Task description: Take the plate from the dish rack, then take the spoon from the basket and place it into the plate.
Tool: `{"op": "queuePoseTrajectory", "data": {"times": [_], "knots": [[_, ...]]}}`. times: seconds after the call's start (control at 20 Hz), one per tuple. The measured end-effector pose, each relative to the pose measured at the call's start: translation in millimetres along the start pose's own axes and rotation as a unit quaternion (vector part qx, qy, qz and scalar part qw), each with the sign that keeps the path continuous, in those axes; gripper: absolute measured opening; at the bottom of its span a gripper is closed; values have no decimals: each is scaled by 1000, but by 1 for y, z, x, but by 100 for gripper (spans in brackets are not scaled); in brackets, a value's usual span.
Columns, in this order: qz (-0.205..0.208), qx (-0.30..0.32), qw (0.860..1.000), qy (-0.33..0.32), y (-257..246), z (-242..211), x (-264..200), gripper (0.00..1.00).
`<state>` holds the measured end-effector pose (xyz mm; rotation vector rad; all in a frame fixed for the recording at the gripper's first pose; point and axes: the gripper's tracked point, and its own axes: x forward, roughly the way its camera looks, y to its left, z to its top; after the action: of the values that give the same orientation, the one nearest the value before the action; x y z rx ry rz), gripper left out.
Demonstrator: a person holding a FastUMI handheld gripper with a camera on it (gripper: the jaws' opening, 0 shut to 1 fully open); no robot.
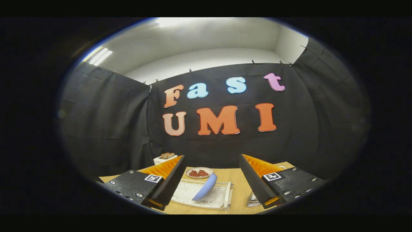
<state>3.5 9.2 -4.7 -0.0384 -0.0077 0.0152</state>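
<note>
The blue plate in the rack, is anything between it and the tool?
No. In the gripper view the open tool has only bare air ahead; the blue plate stands tilted in the white dish rack between its fingers, untouched.

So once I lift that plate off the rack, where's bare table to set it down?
The tongs are open above the rack, with the blue plate leaning in it. Bare table runs between the rack and the right finger, and beyond the rack beside the small dish. The far left corner, by the toaster, is crowded.
</note>
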Motion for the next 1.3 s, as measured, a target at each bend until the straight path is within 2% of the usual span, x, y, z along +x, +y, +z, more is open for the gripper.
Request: {"op": "queuePoseTrajectory", "data": {"times": [0.35, 0.65, 0.85, 1.05, 1.3], "knots": [[6, 14, 999, 32, 2, -19, 11, 98], [10, 30, 993, 115, 1, -58, 30, 98], [22, 40, 979, 199, 9, -90, 43, 98], [30, 21, 967, 252, 16, -106, 55, 98], [45, 20, 938, 343, 22, -147, 71, 98]]}}
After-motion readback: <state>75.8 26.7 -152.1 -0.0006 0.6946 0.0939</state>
